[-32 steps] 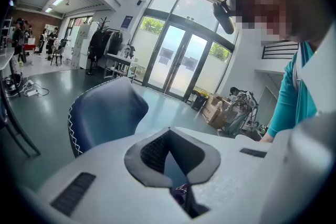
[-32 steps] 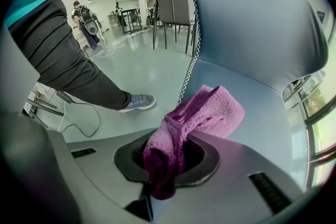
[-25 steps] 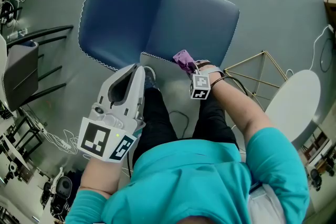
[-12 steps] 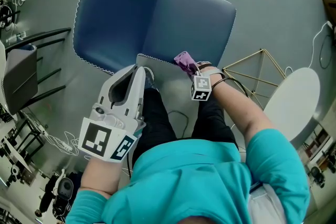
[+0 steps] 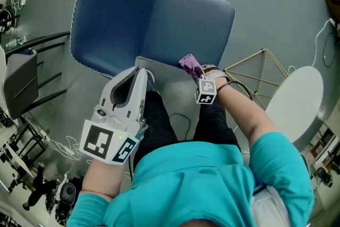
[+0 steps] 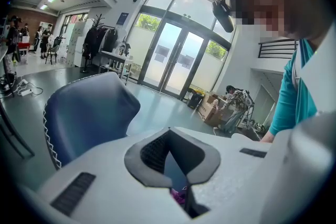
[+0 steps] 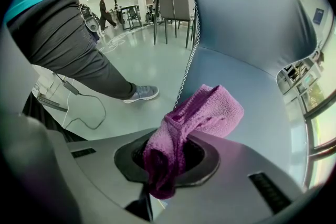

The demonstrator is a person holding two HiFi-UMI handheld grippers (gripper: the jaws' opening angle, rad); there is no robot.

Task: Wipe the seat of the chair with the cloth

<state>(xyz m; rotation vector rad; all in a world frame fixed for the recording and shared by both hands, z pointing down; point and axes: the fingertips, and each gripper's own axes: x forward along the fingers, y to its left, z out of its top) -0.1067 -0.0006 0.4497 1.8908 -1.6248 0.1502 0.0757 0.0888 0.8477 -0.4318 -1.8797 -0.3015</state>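
Purple terry cloth is pinched in the right claw, and its free end stands out over the near edge of the blue padded chair seat. Whether it touches the seat I cannot tell. The left claw is pressed together on nothing, near that same edge.

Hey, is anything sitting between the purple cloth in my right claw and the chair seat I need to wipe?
Nothing visible does. The right claw grips the purple cloth at the near edge of the seat, and the blue surface ahead of it is bare.
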